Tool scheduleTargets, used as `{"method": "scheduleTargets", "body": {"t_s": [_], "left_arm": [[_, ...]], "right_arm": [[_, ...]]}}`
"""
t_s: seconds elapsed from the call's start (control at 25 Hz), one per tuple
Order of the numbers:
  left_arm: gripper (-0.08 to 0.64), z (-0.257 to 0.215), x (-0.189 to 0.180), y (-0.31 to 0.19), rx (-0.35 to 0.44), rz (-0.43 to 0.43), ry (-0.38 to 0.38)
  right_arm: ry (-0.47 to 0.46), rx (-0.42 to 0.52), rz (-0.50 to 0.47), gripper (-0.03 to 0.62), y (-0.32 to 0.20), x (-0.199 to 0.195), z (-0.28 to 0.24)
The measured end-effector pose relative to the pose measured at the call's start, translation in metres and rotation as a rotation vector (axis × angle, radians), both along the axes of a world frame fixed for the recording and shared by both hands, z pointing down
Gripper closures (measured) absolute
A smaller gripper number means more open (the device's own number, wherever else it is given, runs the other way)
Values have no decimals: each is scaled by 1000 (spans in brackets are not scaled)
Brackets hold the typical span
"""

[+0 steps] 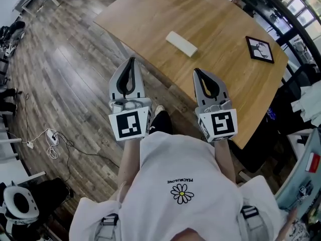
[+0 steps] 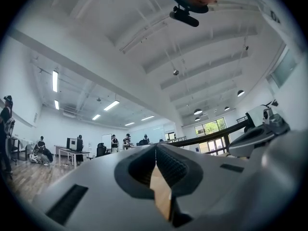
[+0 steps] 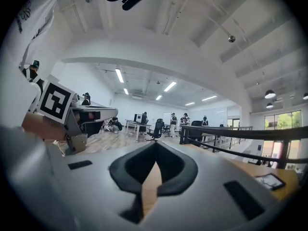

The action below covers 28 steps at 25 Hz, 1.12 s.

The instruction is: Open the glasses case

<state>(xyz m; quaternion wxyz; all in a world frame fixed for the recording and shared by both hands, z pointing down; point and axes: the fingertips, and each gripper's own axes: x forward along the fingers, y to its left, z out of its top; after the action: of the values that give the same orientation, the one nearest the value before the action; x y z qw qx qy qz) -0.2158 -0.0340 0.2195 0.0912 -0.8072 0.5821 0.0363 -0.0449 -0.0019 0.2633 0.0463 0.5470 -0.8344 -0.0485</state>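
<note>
White glasses case [image 1: 181, 43] well inside table [image 1: 150, 14] edges; left gripper [image 1: 132, 60], right gripper [image 1: 197, 71] closed

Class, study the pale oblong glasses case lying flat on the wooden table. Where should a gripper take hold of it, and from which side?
Likely across its narrow width near one end, from above: the pale oblong glasses case lies flat on the wooden table, so only its two long sides offer a short span. Its seam is not visible.
</note>
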Motion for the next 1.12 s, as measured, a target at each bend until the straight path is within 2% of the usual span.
{"method": "scheduleTargets", "body": {"t_s": [0.2, 0.36, 0.48, 0.56, 0.64, 0.76, 0.96, 1.12], "left_arm": [[541, -20, -2, -87, 13, 97, 48], [541, -20, -2, -140, 20, 154, 18], [541, -12, 6, -167, 2, 192, 26], [541, 1, 10, -180, -37, 194, 0], [541, 4, 14, -189, -53, 186, 7], [541, 6, 17, -194, -46, 173, 31], [541, 10, 34, -205, -42, 193, 15], [541, 11, 51, -215, -44, 215, 15]], "right_arm": [[28, 20, 98, 584, -70, -4, -17], [21, 14, 172, 584, -111, 5, -20], [66, -21, 199, 584, -136, 11, -10], [78, -41, 201, 584, -149, 13, -3], [69, -49, 199, 584, -161, 15, 4], [55, -60, 172, 584, -170, 12, 11], [45, -74, 147, 584, -179, 12, 16], [-4, -92, 139, 584, -183, 15, 15]]}}
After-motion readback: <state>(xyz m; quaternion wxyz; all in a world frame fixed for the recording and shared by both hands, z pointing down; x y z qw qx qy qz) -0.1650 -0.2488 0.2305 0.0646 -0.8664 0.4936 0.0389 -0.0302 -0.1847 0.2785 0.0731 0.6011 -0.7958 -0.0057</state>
